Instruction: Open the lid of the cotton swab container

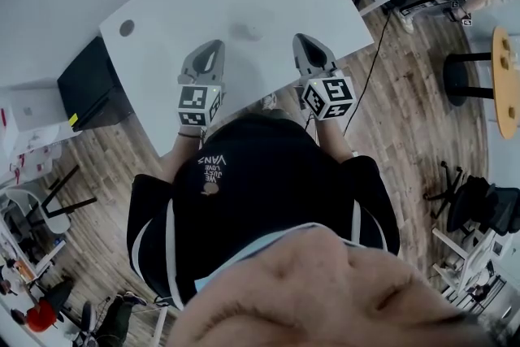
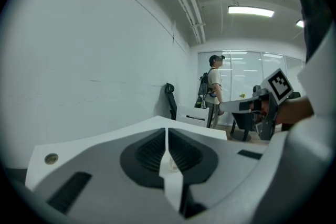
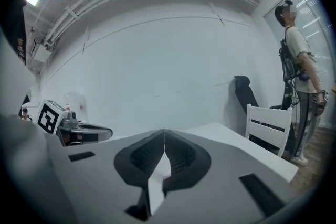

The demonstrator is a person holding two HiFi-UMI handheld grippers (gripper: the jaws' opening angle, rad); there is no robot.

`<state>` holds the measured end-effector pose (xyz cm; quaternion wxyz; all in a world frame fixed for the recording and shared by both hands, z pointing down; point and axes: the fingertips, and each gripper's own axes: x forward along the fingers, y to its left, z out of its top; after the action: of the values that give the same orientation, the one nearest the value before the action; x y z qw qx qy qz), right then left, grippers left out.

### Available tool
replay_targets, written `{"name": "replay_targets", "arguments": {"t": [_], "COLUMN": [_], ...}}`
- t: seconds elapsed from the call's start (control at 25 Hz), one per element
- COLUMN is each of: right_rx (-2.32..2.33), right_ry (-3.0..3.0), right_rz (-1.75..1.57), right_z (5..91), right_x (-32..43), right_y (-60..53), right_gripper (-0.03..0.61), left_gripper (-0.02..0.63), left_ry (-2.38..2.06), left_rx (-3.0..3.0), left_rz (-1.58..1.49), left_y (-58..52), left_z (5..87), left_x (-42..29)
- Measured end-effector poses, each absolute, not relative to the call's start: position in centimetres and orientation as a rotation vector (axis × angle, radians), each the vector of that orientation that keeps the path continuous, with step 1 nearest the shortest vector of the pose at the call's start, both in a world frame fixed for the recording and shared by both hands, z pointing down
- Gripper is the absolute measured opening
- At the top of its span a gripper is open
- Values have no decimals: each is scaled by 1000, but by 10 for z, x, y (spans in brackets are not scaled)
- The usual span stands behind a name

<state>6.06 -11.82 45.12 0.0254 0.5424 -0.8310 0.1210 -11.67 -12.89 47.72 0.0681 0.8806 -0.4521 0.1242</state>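
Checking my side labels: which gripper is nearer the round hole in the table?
Left. The left gripper is to the right of the hole; the right gripper lies farther right.

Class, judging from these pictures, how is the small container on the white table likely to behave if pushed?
The container looks small on the wide white table, so it is probably light. That surface looks smooth, so a push would likely slide it. It seems low and squat, so tipping looks unlikely.

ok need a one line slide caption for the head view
Left gripper and right gripper, both shut and empty, hover over the white table on either side of a small pale container.
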Motion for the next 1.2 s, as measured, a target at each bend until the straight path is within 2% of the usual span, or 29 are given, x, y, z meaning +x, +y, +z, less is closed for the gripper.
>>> {"name": "replay_targets", "arguments": {"t": [1.2], "right_rx": [1538], "right_ry": [-2641], "right_rz": [408], "right_z": [465], "right_x": [78], "right_y": [-180], "right_gripper": [12], "left_gripper": [28], "left_ry": [-1431], "left_rx": [2657], "left_rz": [361], "left_y": [-188], "left_z": [475], "left_x": [-81]}}
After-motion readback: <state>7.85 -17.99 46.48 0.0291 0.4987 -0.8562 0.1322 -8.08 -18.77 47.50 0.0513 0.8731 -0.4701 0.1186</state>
